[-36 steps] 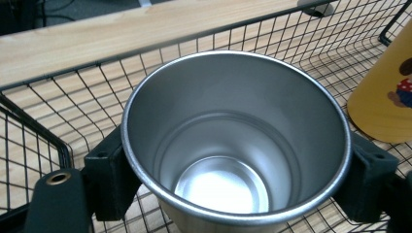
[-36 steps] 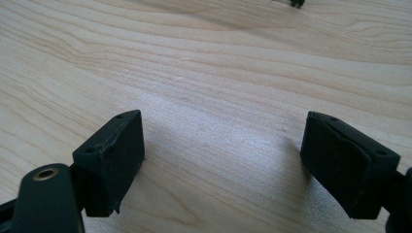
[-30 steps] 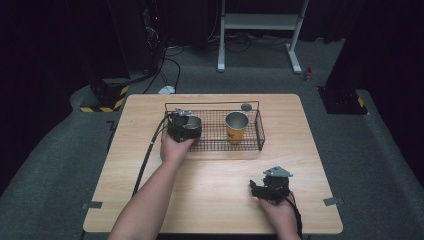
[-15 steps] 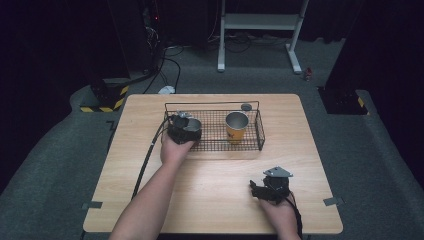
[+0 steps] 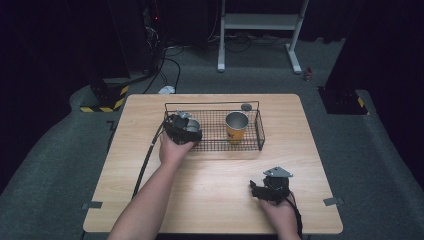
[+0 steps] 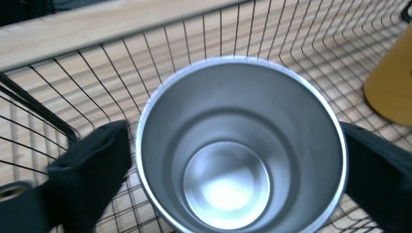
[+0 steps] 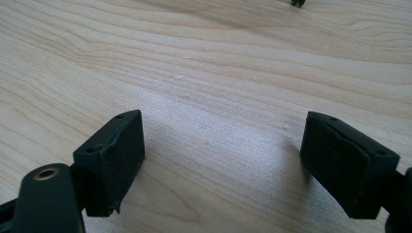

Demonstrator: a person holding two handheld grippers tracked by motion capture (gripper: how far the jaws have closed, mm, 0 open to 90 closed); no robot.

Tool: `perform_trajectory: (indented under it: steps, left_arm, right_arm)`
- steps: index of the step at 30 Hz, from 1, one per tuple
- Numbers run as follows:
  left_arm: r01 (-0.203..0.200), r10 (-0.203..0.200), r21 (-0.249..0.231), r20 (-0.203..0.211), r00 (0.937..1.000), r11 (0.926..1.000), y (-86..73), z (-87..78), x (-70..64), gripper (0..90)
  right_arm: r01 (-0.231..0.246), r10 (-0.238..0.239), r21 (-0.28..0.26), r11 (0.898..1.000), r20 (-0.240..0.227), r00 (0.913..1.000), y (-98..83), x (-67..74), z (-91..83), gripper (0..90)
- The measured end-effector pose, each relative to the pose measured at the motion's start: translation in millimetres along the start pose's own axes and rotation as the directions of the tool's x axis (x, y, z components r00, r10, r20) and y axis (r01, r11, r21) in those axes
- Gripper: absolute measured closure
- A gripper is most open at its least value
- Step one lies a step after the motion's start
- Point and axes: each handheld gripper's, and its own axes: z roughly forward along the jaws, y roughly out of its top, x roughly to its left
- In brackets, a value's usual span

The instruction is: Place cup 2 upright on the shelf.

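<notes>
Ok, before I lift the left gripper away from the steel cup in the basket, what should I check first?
1. Steel cup stands upright on the floor of the wire basket: ok.
2. Left gripper released: its jaws have just been opening, with the cup between them. A gap shows at one jaw: ok.
3. The other jaw clear of the cup's rim: cannot tell.
4. Yellow cup stands apart from the steel cup: ok.
5. Right gripper open, nothing between its jaws, low over the table and away from the basket: ok.
</notes>
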Motion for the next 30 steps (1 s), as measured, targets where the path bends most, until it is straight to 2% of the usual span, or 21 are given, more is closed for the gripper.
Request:
perform_trajectory:
  steps: [5, 8, 12, 16, 19, 22, 25, 28, 30]
  left_arm:
    - [-0.002, 0.002, -0.053, 0.009, 1.0, 0.9986, 6.2, -13.1, 0.8, 0.6]
    - [0.008, -0.006, -0.08, 0.025, 0.9997, 0.9968, 8.1, -20.1, 0.4, 0.6]
    - [0.003, 0.003, -0.101, 0.052, 0.9986, 0.9949, 8.8, -29.9, -0.4, 0.6]
    - [0.014, -0.007, -0.099, 0.076, 0.9971, 0.995, 6.9, -38.9, -0.9, 1.7]
    - [0.009, -0.002, -0.092, 0.072, 0.9974, 0.9957, 5.0, -43.1, 0.2, 1.8]
    - [0.026, -0.017, -0.102, 0.081, 0.9966, 0.9945, 1.9, -47.6, 2.3, 2.4]
    - [0.017, -0.009, -0.102, 0.079, 0.9968, 0.9947, -0.6, -51.3, 5.3, 2.5]
    - [0.043, -0.028, -0.123, 0.115, 0.9929, 0.9915, -5.0, -56.5, 7.6, 4.9]
    - [0.04, -0.024, -0.127, 0.12, 0.9925, 0.9911, -8.6, -58.8, 8.8, 6.3]
  right_arm:
    - [0.0, 0.0, 0.0, 1.0, 0.0, 1.0, -0.1, 0.0, -0.2, 16.0]
    - [-0.004, 0.004, 0.001, 1.0, 0.0, 1.0, -0.2, 0.3, -0.2, 16.0]
    - [0.001, -0.001, 0.0, 1.0, 0.0, 1.0, -0.2, 0.0, -0.2, 16.0]
    - [-0.002, 0.002, 0.001, 1.0, 0.0, 1.0, -0.2, 0.2, -0.2, 16.0]
    - [-0.002, 0.002, 0.001, 1.0, 0.0, 1.0, -0.2, 0.2, -0.2, 16.0]
    - [-0.002, 0.002, 0.001, 1.0, 0.0, 1.0, -0.2, 0.2, -0.2, 16.0]
    - [0.0, 0.0, 0.0, 1.0, 0.0, 1.0, -0.2, 0.1, -0.2, 16.0]
    - [-0.004, 0.004, 0.001, 1.0, 0.0, 1.0, -0.2, 0.3, -0.2, 16.0]
    - [-0.002, 0.002, 0.001, 1.0, 0.0, 1.0, -0.2, 0.2, -0.2, 16.0]
